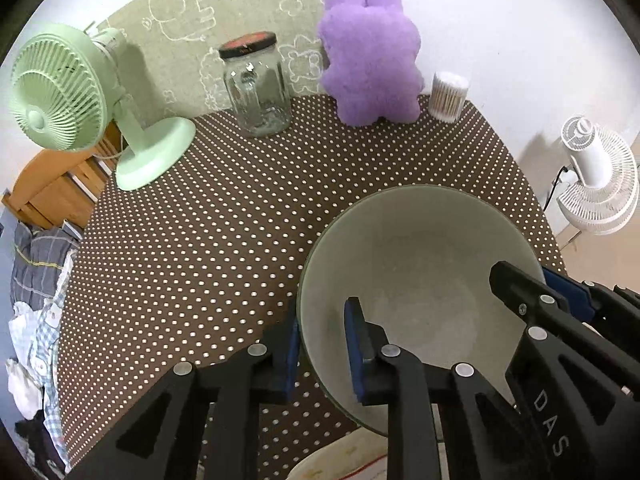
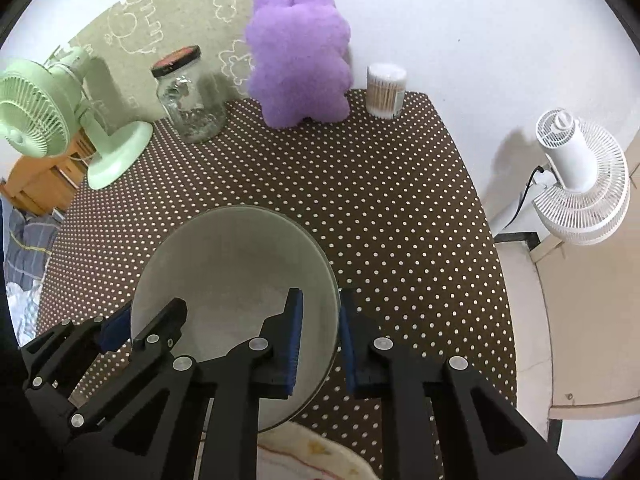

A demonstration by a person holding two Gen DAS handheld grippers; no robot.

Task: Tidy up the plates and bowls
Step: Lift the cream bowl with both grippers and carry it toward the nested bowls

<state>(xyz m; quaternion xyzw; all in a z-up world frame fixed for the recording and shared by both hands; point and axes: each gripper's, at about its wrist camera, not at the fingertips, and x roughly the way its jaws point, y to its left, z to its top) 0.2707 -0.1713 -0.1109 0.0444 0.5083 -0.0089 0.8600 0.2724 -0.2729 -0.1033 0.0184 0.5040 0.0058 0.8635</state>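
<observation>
Bowl [image 1: 416, 264], round, matte grey-green, smooth

You held a matt, pale grey-green ceramic-looking bowl [image 1: 420, 248] with a faintly speckled inside. Under it lay a brown cloth with white dots [image 1: 224, 216], flat and dull. Behind stood a glossy clear glass jar [image 1: 258, 92], a fuzzy purple plush toy [image 1: 370, 56] and a smooth mint-green plastic fan [image 1: 60, 88].
</observation>
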